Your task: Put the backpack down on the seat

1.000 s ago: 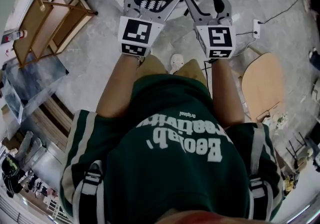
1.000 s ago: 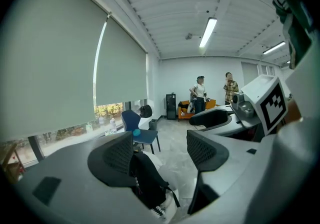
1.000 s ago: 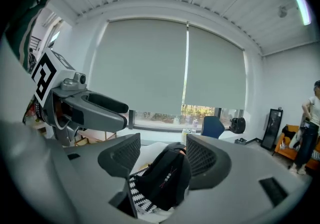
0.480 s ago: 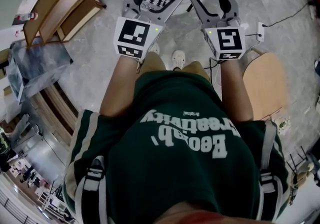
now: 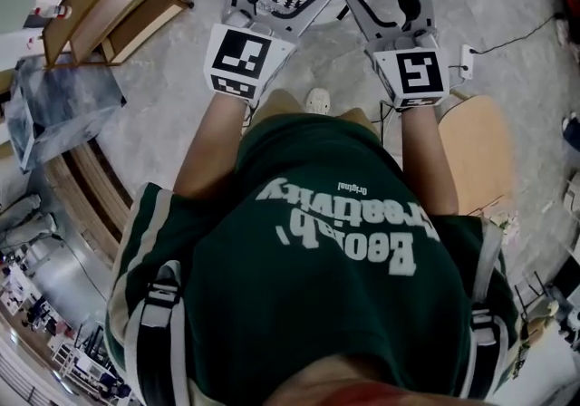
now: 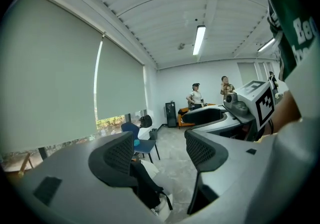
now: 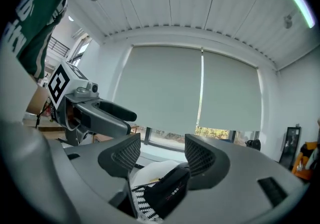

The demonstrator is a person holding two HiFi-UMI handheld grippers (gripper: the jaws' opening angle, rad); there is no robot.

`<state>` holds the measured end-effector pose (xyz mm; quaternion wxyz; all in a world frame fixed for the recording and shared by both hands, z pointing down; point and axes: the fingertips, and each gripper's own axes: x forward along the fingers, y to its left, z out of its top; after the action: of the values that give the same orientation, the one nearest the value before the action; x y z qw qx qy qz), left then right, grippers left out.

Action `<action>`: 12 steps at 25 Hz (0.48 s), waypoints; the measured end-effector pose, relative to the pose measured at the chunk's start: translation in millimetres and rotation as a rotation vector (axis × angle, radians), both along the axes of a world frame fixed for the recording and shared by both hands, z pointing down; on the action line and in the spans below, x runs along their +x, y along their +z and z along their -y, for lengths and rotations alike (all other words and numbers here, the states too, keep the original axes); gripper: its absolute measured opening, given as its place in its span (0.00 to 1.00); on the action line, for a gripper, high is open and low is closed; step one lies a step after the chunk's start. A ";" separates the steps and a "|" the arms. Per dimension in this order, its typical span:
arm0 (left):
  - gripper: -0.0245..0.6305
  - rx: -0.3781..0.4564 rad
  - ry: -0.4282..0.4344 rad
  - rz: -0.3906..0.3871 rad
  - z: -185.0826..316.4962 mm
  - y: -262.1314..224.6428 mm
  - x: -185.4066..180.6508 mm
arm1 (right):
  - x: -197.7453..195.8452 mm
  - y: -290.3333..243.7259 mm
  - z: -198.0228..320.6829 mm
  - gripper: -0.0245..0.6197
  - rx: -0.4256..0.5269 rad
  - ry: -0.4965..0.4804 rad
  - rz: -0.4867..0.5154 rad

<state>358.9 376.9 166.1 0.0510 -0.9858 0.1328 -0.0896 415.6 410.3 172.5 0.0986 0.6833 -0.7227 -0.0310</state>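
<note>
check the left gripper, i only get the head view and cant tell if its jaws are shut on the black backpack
Observer: No. In the left gripper view the left gripper has its jaws apart with nothing between them; the black backpack sits below them.
Operator: and the right one
Observer: The right gripper is open too, with the backpack's black-and-white zigzag panel below its jaws, against the rounded white seat.
Operator: anything past the seat
Observer: A blue chair stands beyond it.
</note>
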 end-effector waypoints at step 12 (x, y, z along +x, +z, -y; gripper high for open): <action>0.33 0.070 -0.033 -0.001 -20.6 -11.0 -14.1 | -4.1 -6.8 -22.6 0.46 0.018 0.011 -0.025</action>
<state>344.8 397.5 155.1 0.0840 -0.9811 0.1520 -0.0850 411.5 432.8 165.7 0.1018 0.6876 -0.7174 -0.0457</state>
